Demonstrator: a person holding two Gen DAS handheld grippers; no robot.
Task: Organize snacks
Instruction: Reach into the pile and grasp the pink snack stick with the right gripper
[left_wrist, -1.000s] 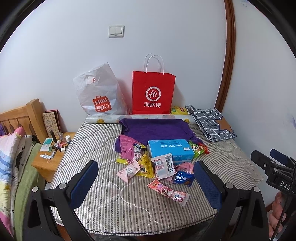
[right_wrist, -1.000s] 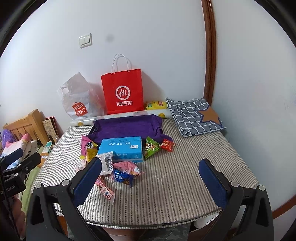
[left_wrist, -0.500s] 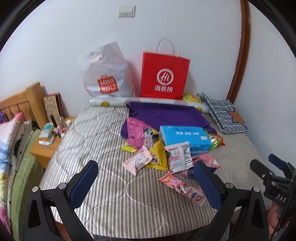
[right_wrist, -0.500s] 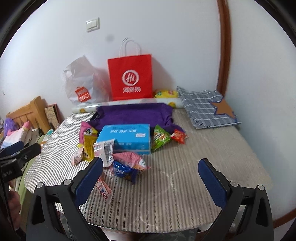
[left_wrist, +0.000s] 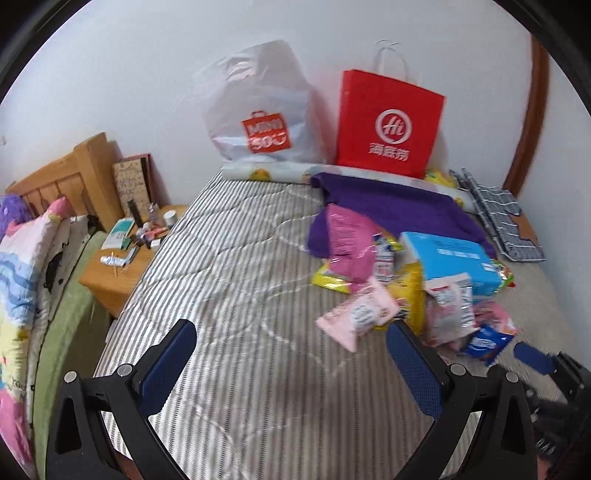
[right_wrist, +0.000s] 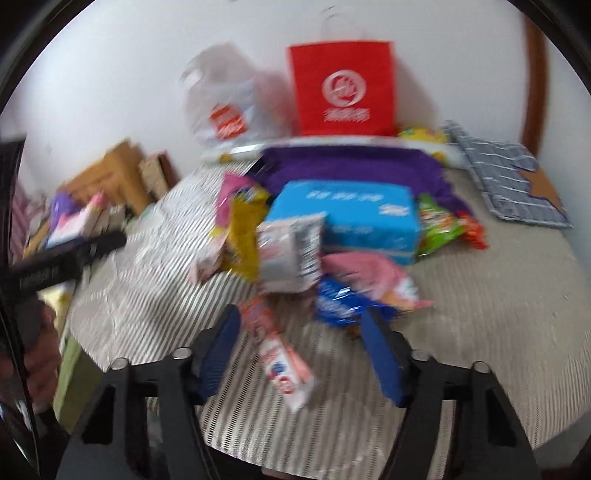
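Right wrist view: right gripper (right_wrist: 301, 349), fingers apart and empty, straddles a long pink-and-white snack wrapper (right_wrist: 282, 360) on the striped quilted mattress (left_wrist: 236, 280).
Left gripper (left_wrist: 291, 363): fingers wide apart, empty, over bare mattress.
Snack pile: around the light-blue tissue box (right_wrist: 352, 218).
Advice: steady first; lower, then pinch the wrapper mid-length.

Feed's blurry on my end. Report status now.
Left gripper open, empty, over striped mattress. Right gripper open, straddling long pink-and-white snack packet. Snack pile unsorted beside blue tissue box.
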